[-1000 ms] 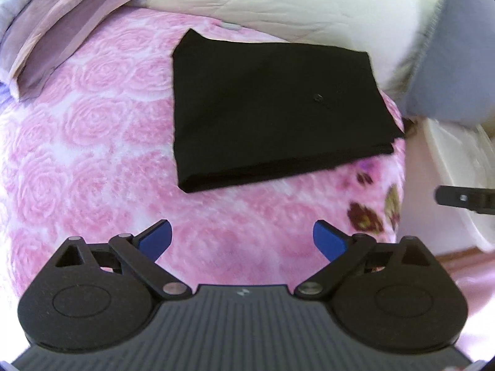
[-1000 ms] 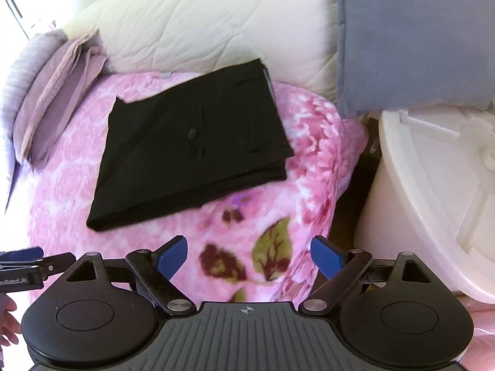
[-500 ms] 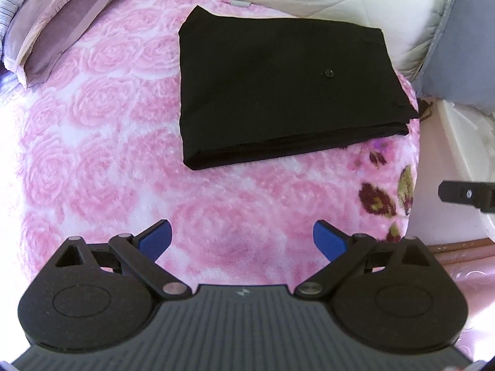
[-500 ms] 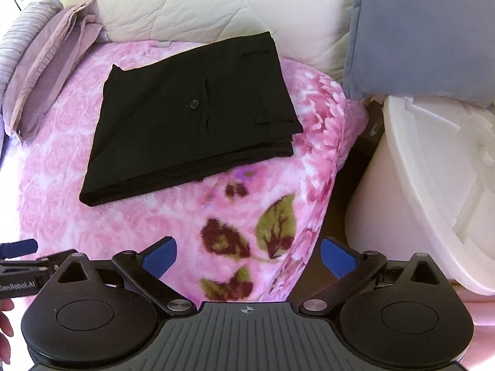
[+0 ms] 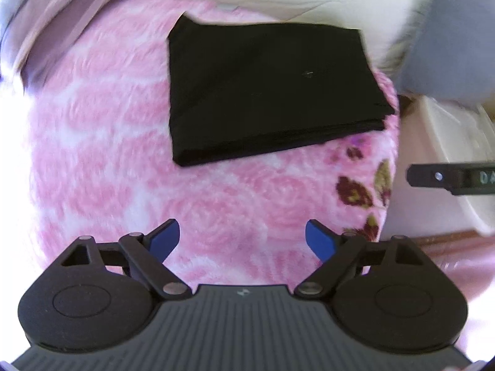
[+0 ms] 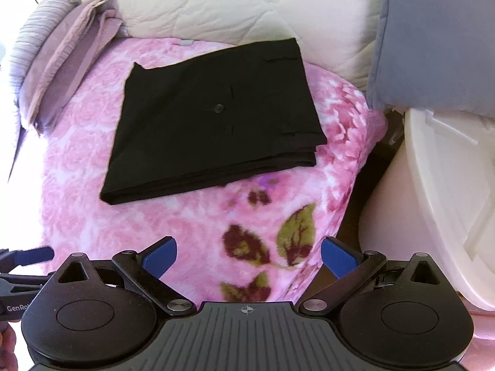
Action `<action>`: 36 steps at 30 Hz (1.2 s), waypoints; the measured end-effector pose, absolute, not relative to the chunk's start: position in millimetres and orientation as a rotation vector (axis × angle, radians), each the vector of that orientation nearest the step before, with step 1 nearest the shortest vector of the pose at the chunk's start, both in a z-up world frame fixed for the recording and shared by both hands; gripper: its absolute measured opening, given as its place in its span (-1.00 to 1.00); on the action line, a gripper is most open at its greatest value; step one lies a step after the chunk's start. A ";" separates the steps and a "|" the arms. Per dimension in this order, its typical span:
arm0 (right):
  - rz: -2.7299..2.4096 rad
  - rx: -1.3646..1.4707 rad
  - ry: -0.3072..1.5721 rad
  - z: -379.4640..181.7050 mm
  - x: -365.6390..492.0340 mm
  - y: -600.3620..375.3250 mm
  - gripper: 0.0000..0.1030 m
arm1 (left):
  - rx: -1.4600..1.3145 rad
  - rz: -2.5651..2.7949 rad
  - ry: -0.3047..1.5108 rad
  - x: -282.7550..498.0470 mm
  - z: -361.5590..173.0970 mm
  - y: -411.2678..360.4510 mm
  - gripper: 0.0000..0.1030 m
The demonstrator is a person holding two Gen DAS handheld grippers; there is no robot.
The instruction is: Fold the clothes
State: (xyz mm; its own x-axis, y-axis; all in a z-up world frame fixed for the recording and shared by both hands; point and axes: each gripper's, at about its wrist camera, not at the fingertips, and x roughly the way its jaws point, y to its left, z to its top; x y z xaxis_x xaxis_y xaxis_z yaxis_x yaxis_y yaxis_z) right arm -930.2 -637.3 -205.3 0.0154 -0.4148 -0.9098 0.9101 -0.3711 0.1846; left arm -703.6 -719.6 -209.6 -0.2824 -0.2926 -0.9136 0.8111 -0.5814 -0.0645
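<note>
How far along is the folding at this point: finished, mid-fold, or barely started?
It looks essentially done. The black trousers lie on the pink blanket as a flat, stacked rectangle with layered edges along the near side. Nothing is in hand: the left gripper and right gripper are both open and short of the garment. No other loose, unfolded clothing is visible, so little seems left.

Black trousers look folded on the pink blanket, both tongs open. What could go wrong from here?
1. The folded black trousers lie close to the pink blanket's right edge, above the gap beside the white bin; a nudge might slide them off.
2. The stacked layers at the near edge look loose, so a one-sided grab by the right tongs or left tongs could undo the fold.
</note>
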 end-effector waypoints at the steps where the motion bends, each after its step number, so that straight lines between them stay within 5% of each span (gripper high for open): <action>1: -1.592 1.204 0.588 -199.6 -927.4 -633.2 0.98 | 1.208 -1.963 0.673 -704.3 -204.5 -714.4 0.67; 21: -1.763 0.961 0.485 -79.0 -825.7 -518.9 0.98 | 0.911 -1.965 0.638 -622.0 -111.0 -619.7 0.78; 36: -1.802 0.918 0.508 -59.9 -816.8 -497.5 0.98 | 0.857 -1.941 0.647 -616.7 -84.7 -594.2 0.80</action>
